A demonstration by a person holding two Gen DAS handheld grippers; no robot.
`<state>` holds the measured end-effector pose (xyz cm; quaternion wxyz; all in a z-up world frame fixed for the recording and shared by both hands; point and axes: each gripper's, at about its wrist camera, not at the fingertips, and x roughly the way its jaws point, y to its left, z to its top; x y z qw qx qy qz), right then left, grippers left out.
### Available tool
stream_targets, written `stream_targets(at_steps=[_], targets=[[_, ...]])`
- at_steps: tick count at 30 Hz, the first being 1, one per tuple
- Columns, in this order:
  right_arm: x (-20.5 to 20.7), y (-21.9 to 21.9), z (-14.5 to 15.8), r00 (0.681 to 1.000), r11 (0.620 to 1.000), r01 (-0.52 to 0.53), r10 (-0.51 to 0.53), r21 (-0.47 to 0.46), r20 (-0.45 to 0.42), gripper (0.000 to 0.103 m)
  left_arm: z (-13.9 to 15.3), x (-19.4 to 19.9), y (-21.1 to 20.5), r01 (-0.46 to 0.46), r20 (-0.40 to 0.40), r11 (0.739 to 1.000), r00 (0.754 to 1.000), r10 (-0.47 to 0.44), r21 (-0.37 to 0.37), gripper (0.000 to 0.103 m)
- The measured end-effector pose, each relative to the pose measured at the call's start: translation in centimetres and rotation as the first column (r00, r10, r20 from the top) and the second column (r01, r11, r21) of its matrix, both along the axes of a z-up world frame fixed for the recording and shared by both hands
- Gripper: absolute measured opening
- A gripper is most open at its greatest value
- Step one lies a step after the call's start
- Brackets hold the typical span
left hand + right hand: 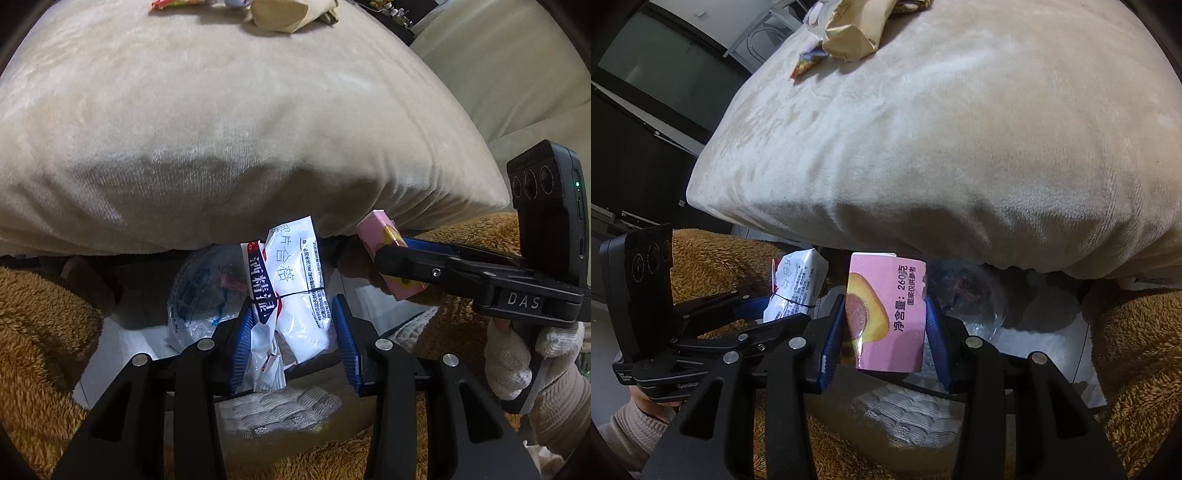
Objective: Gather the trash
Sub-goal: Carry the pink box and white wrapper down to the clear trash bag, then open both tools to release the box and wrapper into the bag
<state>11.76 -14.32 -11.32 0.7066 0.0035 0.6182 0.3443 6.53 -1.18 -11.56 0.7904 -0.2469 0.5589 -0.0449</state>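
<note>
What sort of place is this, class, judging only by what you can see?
Probably a living room or bedroom: a large beige plush cushion, a brown fleece blanket, and snack wrappers lying about.

Ahead I see the big cushion (236, 147) overhanging, leaving only a low gap where a clear bag (199, 295) sits.

Place: a home, most likely a living room or bedroom.
Soft furnishing: a large beige plush pillow (236, 147) is seen filling most of both views.
Bedding: a brown fleecy blanket (40, 317) is spread below the pillow, over a quilted white pad (280, 410).
Litter: a crumpled paper bag (855, 35) and a snack wrapper (807, 61) are left on the pillow.
Background: dark window panes (668, 74) are seen behind.
</note>
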Motion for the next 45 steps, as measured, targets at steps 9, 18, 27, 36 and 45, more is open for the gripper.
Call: stream_targets(at_steps=[9, 18, 27, 36, 45], targets=[[0.9, 0.7, -4.3, 0.990, 0.993, 0.008, -0.024, -0.118, -0.139, 0.042, -3.8, 1.1, 0.2, 0.010, -0.145, 0.999, 0.989, -0.016, -0.042, 0.041], [1.3, 1.6, -7.1, 0.972, 0.982, 0.001, -0.046, -0.191, -0.230, 0.043, -6.1, 2.1, 0.2, 0.011, -0.248, 0.998, 0.969, -0.024, -0.056, 0.041], [1.4, 1.6, -8.0, 0.964, 0.977, 0.010, -0.066, -0.213, -0.258, 0.045, -7.5, 1.9, 0.1, 0.018, -0.312, 0.998, 0.949, -0.038, -0.065, 0.044], [1.6, 1.3, -7.5, 0.964, 0.978, 0.031, -0.084, -0.208, -0.252, 0.050, -7.1, 1.6, 0.6, 0.000, -0.296, 0.999, 0.955, -0.014, -0.050, 0.060], [1.3, 0.7, -5.9, 0.974, 0.985, 0.041, -0.078, -0.169, -0.215, 0.050, -5.7, 1.0, 1.3, -0.022, -0.248, 0.998, 0.969, 0.008, -0.051, 0.060]])
